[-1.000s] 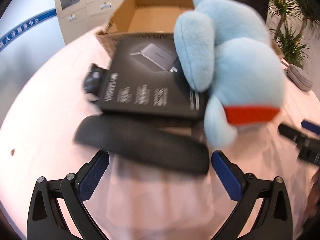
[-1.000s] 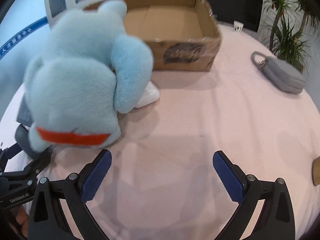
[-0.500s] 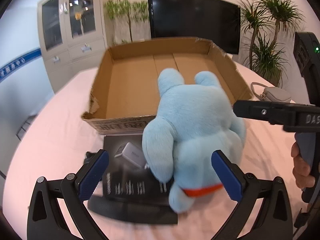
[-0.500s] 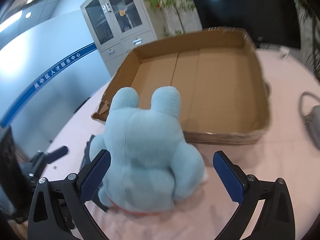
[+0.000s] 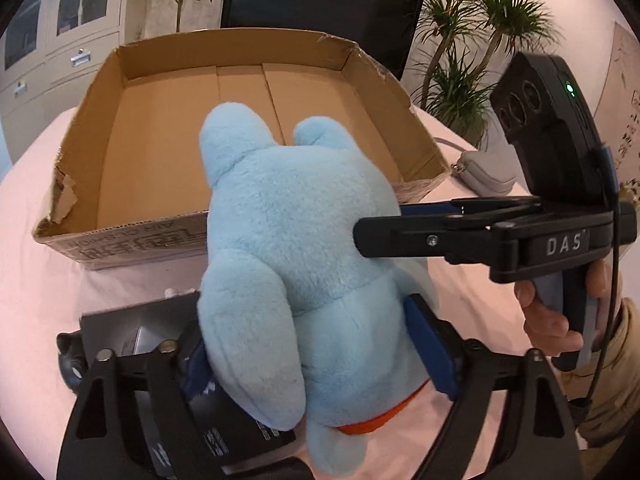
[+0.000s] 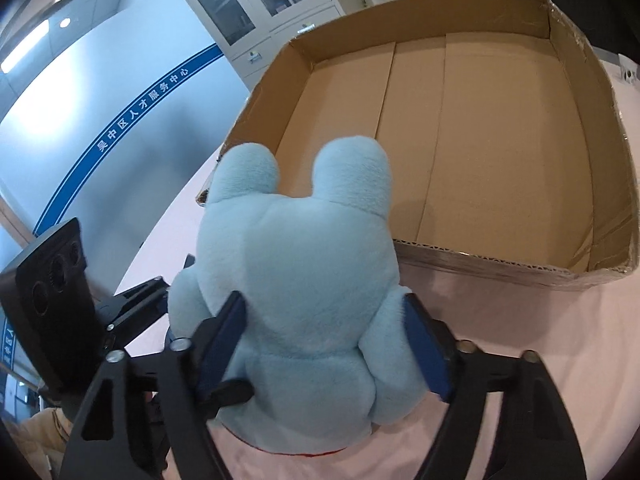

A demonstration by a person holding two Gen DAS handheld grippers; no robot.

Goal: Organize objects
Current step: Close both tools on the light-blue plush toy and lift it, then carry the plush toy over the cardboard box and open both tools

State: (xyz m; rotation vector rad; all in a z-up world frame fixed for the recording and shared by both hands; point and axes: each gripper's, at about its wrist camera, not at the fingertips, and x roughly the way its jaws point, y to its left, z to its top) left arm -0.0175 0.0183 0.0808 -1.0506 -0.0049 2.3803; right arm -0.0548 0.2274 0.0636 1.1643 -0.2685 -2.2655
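Only left view shows black box [image 5: 160,332].

One blue plush toy [image 5: 304,264], one cardboard box [image 5: 160,152], one black carton [image 5: 132,328], one grey pouch [image 5: 486,172].

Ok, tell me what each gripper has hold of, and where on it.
Both have just closed on the blue plush toy: the left gripper squeezes its lower body from one side, the right gripper clamps its lower body across.

Fuzzy plush toy [image 5: 296,264]; matt corrugated cardboard box [image 5: 168,128]; smooth tablecloth [image 6: 560,340].
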